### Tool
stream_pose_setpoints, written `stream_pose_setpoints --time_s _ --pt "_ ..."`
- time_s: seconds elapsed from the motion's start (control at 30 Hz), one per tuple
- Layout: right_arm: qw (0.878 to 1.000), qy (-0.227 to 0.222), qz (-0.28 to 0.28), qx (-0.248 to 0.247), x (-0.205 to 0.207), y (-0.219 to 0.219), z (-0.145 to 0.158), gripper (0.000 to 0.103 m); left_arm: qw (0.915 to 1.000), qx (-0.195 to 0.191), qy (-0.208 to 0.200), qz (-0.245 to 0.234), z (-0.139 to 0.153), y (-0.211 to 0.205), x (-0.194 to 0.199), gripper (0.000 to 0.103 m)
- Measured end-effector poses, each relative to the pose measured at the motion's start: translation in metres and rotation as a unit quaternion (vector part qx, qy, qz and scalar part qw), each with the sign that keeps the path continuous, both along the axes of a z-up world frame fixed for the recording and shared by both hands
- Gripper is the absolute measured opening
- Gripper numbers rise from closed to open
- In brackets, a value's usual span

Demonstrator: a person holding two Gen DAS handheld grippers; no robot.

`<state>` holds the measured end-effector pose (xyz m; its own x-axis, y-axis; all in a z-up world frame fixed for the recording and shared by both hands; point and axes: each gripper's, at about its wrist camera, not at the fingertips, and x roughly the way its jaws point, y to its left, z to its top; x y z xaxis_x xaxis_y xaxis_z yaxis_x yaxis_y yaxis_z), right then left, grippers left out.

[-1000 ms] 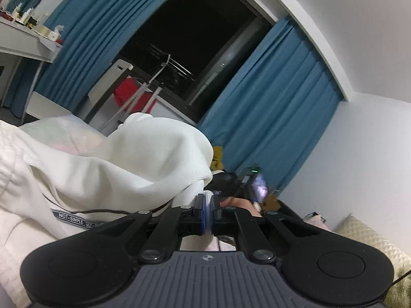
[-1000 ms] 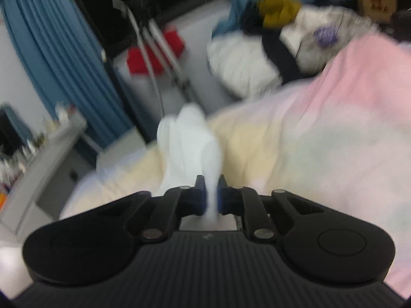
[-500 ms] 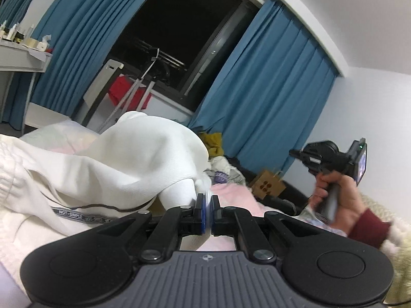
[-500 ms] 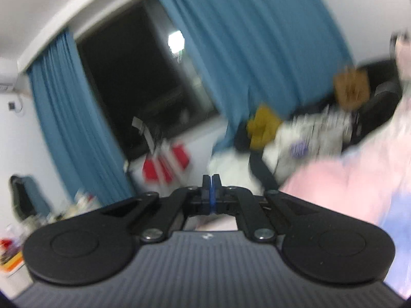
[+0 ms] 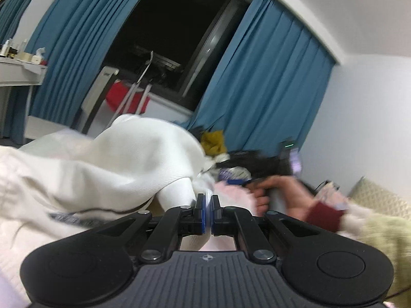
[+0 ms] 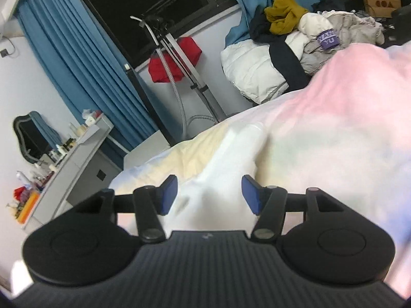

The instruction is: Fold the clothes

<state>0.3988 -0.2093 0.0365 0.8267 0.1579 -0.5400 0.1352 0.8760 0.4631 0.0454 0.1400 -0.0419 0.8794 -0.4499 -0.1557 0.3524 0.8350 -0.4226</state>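
The bed [image 6: 334, 133] lay under a pastel cover, and across it sprawled the white sweatshirt [image 5: 108, 164], soft, thick and likely floppy. The left claw [image 5: 207, 205] was pinched on a fold of it; the right claw [image 6: 209, 193] gaped wide over another white fold, gripping nothing. A hem looked the surest hold.

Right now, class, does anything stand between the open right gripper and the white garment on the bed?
Nothing visible does. The right gripper hangs open directly over a fold of the white garment lying on the pastel bedspread, with only clear space between.
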Motion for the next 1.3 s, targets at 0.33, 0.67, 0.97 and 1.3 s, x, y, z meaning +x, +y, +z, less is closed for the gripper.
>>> stream_pose_setpoints --time_s 0.33,0.67,0.97,1.3 --pt "0.997 0.059 -0.039 -0.023 0.065 0.024 -0.049 0.01 0.9972 -0.07 0.02 -0.015 -0.038 0.032 0.036 0.003" --pt "0.979 -0.148 -0.129 -0.053 -0.093 0.017 0.035 0.008 0.9972 -0.074 0.0 -0.003 -0.024 0.048 0.005 0.003" --pt "0.935 -0.223 -0.257 -0.103 -0.198 -0.042 0.081 0.008 0.9996 0.001 -0.003 -0.027 -0.011 0.014 -0.003 0.003" --pt "0.932 -0.099 -0.326 -0.125 -0.17 -0.152 -0.012 0.009 0.9851 0.128 0.014 -0.115 -0.041 -0.047 0.003 0.006"
